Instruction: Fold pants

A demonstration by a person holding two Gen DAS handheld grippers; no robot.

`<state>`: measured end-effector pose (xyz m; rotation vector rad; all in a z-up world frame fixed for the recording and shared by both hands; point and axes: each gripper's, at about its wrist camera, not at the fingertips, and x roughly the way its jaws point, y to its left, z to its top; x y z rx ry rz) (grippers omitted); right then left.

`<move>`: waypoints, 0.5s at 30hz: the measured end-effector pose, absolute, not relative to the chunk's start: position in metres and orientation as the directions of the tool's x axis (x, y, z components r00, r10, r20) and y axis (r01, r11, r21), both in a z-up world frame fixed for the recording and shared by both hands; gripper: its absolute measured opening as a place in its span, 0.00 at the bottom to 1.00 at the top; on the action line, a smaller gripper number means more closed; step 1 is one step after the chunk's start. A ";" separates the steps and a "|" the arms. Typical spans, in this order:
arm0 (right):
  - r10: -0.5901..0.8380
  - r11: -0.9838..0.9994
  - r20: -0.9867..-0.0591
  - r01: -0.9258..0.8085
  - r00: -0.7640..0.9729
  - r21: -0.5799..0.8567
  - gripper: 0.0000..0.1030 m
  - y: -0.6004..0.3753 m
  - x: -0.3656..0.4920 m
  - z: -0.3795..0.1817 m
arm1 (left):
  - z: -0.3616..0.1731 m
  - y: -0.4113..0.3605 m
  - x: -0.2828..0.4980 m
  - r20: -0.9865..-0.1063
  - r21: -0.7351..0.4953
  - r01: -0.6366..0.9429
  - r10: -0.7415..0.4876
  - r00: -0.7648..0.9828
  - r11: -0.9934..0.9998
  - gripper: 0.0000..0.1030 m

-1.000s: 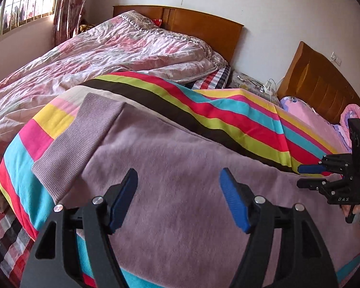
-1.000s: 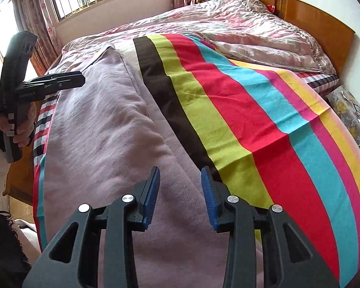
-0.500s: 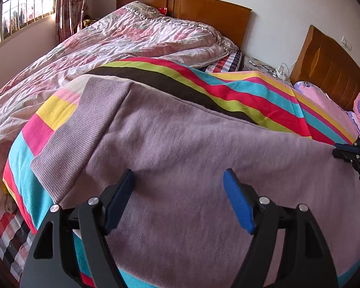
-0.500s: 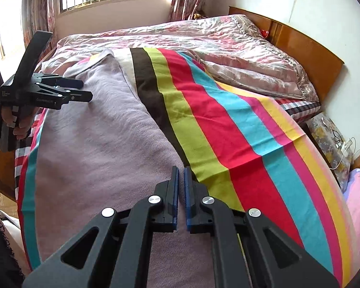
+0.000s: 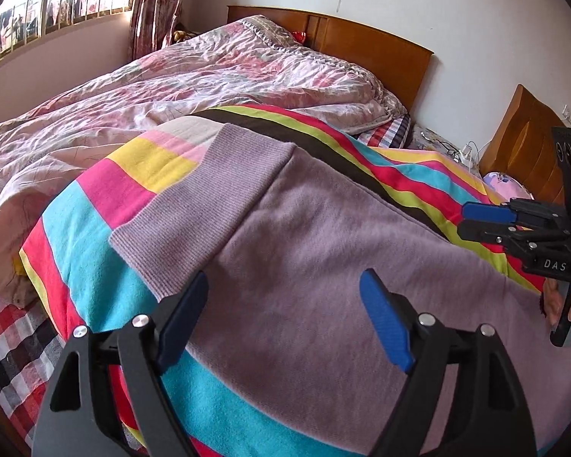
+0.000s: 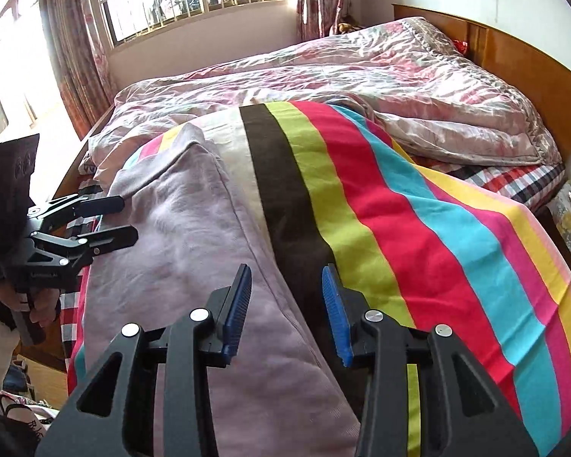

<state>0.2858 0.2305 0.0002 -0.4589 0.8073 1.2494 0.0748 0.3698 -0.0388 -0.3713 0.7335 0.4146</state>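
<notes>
Mauve knit pants point(image 5: 323, 266) lie flat on a striped blanket point(image 5: 106, 198) on the bed, with the ribbed waistband point(image 5: 209, 205) at the left end. My left gripper point(image 5: 285, 316) is open and empty, just above the pants near the waistband. My right gripper point(image 6: 285, 304) is open and empty, over the pants' far edge point(image 6: 194, 228) where they meet the blanket's dark stripe. Each gripper shows in the other's view: the right one point(image 5: 472, 221) and the left one point(image 6: 125, 221).
A rumpled pink quilt point(image 5: 171, 91) covers the far side of the bed below a wooden headboard point(image 5: 361, 49). A second headboard point(image 5: 521, 152) and a nightstand with cables point(image 5: 445, 148) stand at right. A window point(image 6: 194, 0) and curtains are behind.
My right gripper closed half a second ago and has opened again, empty. Both grippers pulled back a little from the pants. My left gripper stayed open.
</notes>
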 end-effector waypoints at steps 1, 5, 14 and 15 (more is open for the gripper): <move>0.658 0.250 -0.749 -0.960 0.072 0.127 0.37 0.243 0.280 0.000 | -0.040 0.371 0.076 -0.709 -0.183 -0.484 0.227 0.668 0.855 0.79; 0.608 0.209 -0.787 -0.977 0.101 0.036 0.36 0.289 0.261 -0.011 | -0.040 0.369 0.078 -0.711 -0.173 -0.478 0.227 0.666 0.861 0.83; 0.606 0.377 -0.768 -0.925 0.208 0.047 0.40 0.283 0.269 -0.003 | -0.046 0.360 0.081 -0.736 -0.101 -0.468 0.250 0.629 0.878 0.85; 0.627 0.359 -0.754 -0.932 0.197 0.056 0.40 0.270 0.263 0.004 | -0.041 0.362 0.077 -0.729 -0.128 -0.478 0.244 0.639 0.869 0.85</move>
